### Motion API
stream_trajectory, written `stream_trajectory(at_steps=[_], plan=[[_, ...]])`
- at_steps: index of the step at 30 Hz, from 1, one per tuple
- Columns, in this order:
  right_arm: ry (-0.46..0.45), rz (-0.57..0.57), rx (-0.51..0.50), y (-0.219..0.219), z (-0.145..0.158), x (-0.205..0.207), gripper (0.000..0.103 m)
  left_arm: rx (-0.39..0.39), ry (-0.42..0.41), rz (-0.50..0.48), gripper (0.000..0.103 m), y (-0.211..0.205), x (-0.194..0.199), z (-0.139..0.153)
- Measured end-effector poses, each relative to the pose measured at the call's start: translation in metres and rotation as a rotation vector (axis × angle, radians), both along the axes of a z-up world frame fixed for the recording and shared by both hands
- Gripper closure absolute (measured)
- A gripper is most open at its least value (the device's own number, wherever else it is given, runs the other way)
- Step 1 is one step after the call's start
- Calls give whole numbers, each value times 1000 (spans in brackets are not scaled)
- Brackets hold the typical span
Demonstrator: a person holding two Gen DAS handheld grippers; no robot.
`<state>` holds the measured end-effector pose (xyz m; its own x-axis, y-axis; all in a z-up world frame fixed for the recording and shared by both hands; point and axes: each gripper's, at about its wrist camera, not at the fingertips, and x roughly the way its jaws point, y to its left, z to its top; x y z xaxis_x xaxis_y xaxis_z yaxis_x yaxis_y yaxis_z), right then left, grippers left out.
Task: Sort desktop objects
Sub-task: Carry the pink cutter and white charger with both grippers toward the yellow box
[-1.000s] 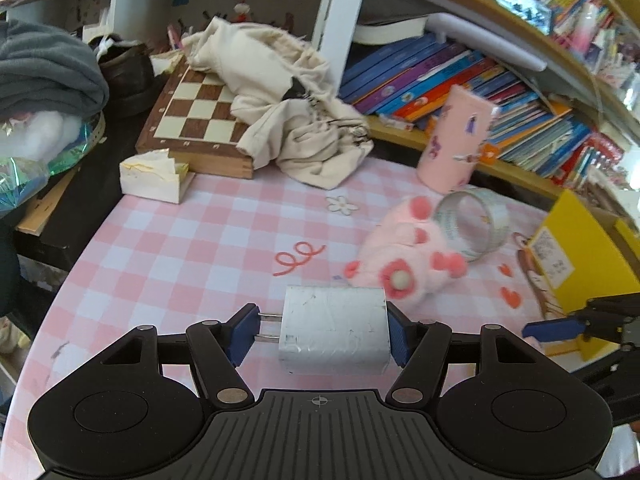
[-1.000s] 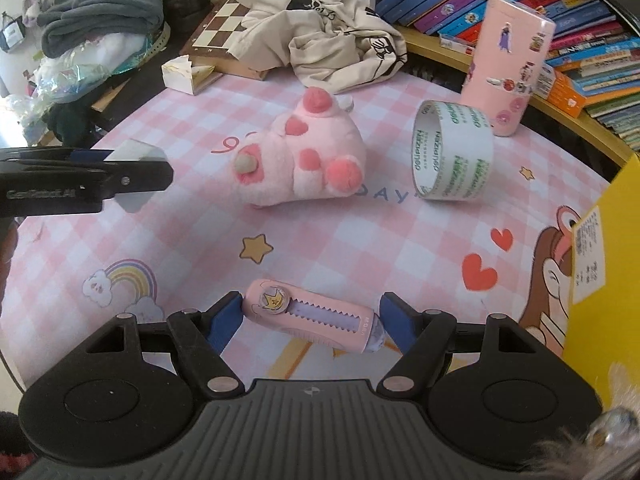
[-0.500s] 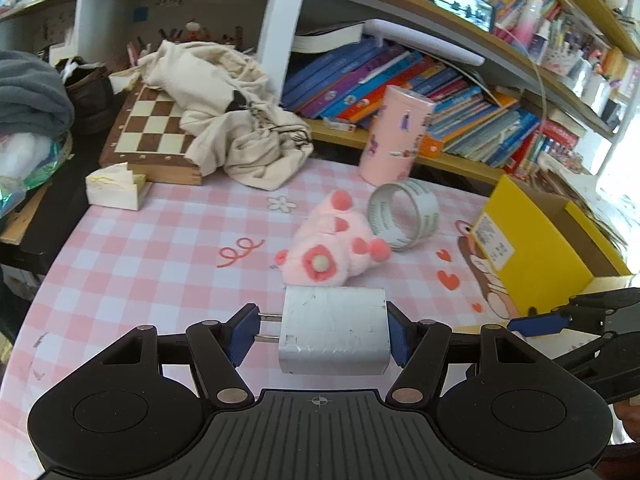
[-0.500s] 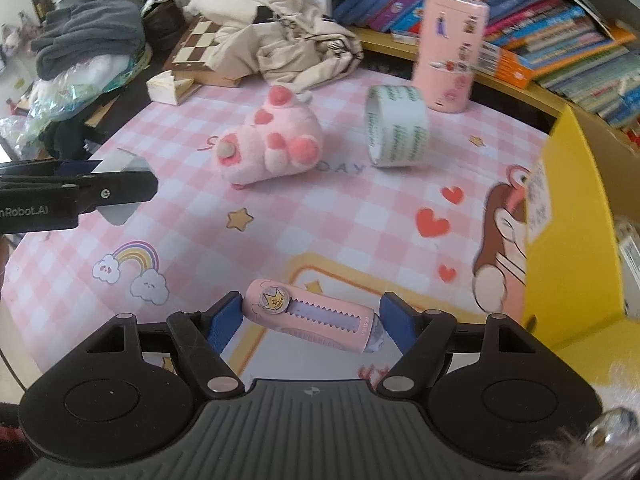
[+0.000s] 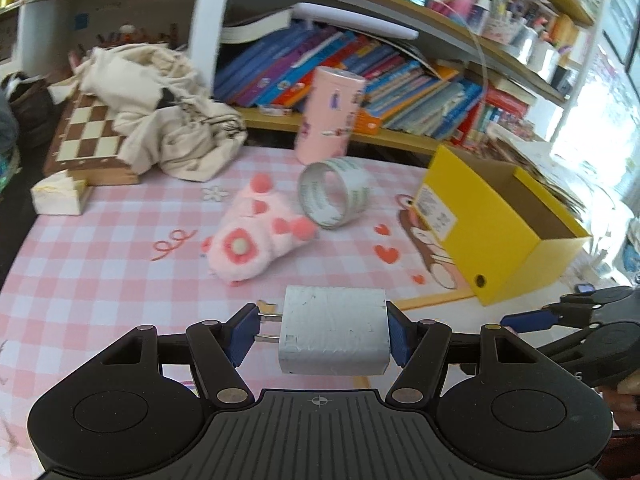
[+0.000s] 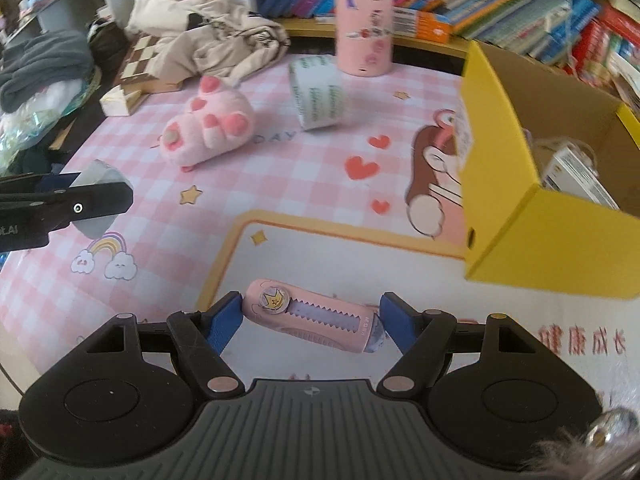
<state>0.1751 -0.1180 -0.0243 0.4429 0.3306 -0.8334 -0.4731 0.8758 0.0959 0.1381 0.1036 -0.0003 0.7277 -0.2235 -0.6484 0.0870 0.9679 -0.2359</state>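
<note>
Grey charger plug (image 5: 334,332) sits clamped btwn the blue pads of the left gripper (image 5: 320,334), prongs pointing to the L pad, block held up off the table; same plug shows at the left edge of the right wrist view (image 6: 100,176), gripped by that tool w/ the pink cloth below it; pink utility knife (image 6: 316,322) w/ a crown sticker and a sawtooth slider is pinched lengthwise btwn the pads of the right gripper (image 6: 312,322), lying slightly tilted, its cap end at the R pad, also off the surface; right gripper's blue tip visible at the right edge of the left wrist view (image 5: 532,318); yellow box (image 5: 492,232) stands open on the table to the right, near both tools, brown cardboard inside, a white label on its short side; some white packaged items lie in it (image 6: 576,172), too blurred to tell what; pink plush paw (image 5: 256,236) lies mid-table; tape roll (image 5: 334,194) stands on edge just beside it, nr touching; pink cylinder tin (image 5: 330,116) w/ stickers upright behind the roll, by the shelf edge; pink checked tablecloth (image 5: 88,248) w/ hearts, stars, a rainbow; chessboard (image 5: 86,136) at far left w/ a crumpled beige cloth bag (image 5: 168,108) partly over it; a small white box (image 5: 58,196) in front of the board; rows of books (image 5: 400,84) on the low shelf behind.
</note>
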Motion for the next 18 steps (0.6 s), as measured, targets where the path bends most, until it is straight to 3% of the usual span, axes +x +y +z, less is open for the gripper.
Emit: stream_trajectory(at_steps=[18], plan=[[-12,-137,-9,-67,7,-15,30,-1,-11,-177,38,-71,11,8]])
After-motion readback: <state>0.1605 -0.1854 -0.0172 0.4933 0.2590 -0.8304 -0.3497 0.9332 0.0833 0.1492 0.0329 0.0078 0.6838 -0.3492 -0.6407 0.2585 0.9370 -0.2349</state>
